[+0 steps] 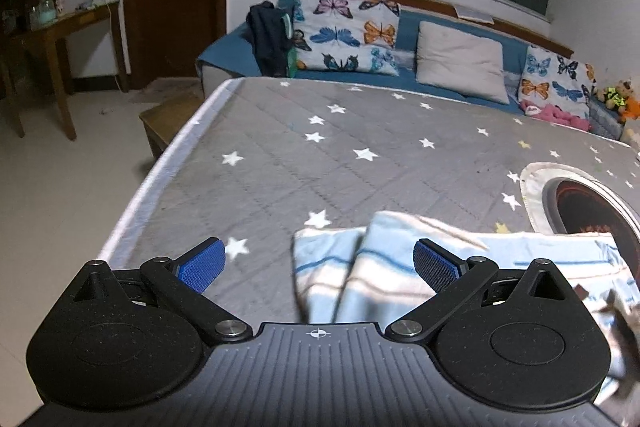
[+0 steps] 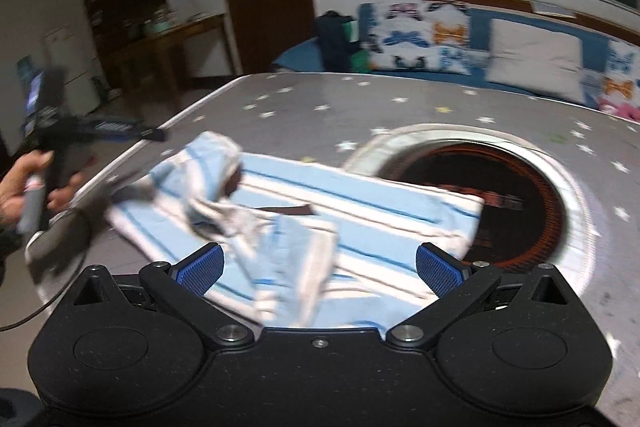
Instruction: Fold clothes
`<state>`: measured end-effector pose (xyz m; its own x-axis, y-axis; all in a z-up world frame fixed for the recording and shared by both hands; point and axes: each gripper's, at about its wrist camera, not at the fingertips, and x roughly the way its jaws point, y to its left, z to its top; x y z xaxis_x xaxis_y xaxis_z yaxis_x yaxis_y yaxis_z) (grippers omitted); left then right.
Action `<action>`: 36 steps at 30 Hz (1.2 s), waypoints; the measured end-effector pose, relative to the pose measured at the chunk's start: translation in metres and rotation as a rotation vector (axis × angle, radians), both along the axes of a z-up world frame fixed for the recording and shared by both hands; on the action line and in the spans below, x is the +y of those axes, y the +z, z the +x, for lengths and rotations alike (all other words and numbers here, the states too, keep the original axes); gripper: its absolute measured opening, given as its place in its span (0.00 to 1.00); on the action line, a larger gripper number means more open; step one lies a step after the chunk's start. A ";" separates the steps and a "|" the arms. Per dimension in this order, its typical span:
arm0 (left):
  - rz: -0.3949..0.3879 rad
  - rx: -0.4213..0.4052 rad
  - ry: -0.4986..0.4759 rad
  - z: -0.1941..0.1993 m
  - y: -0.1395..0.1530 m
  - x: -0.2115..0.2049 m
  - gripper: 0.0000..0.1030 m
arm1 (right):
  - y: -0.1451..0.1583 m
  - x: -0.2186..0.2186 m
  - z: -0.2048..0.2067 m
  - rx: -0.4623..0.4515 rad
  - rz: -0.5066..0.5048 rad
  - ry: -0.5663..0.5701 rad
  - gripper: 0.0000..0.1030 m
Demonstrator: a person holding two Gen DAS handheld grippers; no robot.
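A light blue and white striped garment (image 2: 320, 211) lies partly folded on the grey star-print bed cover (image 2: 304, 99), with a bunched part at its left end. My right gripper (image 2: 318, 267) hangs open just above its near edge, nothing between the blue pads (image 2: 202, 269). In the left wrist view the same striped garment (image 1: 360, 267) lies ahead, and my left gripper (image 1: 318, 263) is open over its left end. The left gripper also shows from the right wrist view, blurred, held in a hand (image 2: 24, 187) at the far left.
A round dark graphic with a white ring (image 2: 480, 199) is printed on the cover beside the garment. Butterfly pillows (image 1: 344, 35), a beige pillow (image 1: 460, 61) and dark clothing (image 1: 268, 35) sit at the far end. The bed's left edge (image 1: 160, 179) drops to a tiled floor with a wooden desk (image 1: 60, 39).
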<state>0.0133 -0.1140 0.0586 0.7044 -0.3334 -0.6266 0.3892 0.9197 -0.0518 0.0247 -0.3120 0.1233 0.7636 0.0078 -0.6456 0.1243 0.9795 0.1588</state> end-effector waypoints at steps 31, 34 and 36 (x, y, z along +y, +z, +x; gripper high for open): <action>-0.026 0.047 -0.067 -0.009 0.004 0.005 0.02 | -0.009 0.014 0.008 0.081 -0.071 0.059 0.18; -0.042 0.057 -0.067 -0.009 0.009 0.008 0.02 | -0.007 0.013 0.009 0.084 -0.063 0.056 0.19; -0.040 0.069 -0.062 -0.004 0.008 0.005 0.04 | -0.006 0.013 0.009 0.084 -0.054 0.054 0.19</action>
<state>0.0095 -0.1091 0.0667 0.6374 -0.4010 -0.6580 0.4398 0.8905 -0.1167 0.0337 -0.2991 0.1170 0.7064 0.0110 -0.7077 0.0816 0.9919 0.0969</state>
